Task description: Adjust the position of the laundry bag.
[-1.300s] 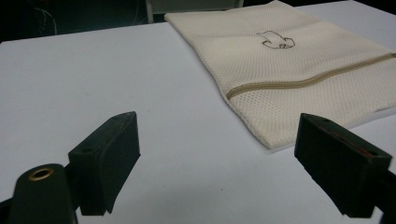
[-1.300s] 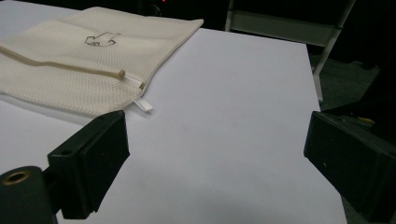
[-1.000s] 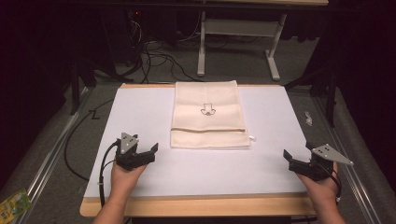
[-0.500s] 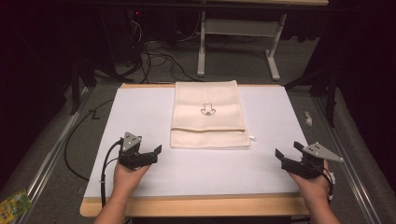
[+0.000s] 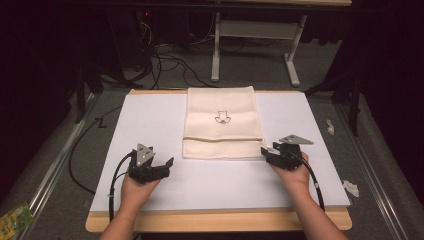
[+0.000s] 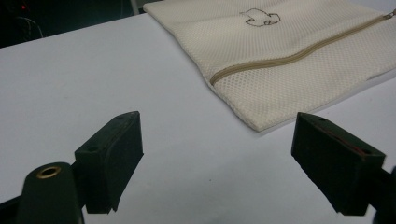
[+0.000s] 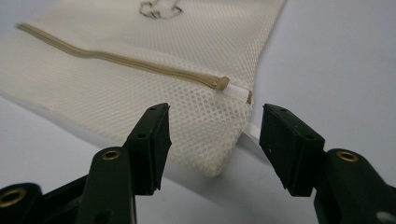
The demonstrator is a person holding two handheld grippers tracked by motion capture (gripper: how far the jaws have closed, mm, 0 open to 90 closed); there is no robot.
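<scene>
Mesh bag (image 5: 222, 122) lying soft and light, right gripper (image 7: 214, 140) closing unclenched around near-right corner, left gripper (image 5: 159, 167) waiting released.

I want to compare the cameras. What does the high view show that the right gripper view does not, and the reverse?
High view: the whole mesh bag, both hands, the left gripper apart from the bag, and the table's wooden edge.

Right gripper view: the zipper's end, a white tab, and the fingers flanking the bag's corner, not pressing.

Shared: bag, printed mark, white surface.

mesh bag (image 5: 222, 122) on board (image 5: 150, 120), far centre | left hand-held gripper (image 5: 159, 169) near-left | right hand-held gripper (image 5: 270, 152) at bag corner
</scene>
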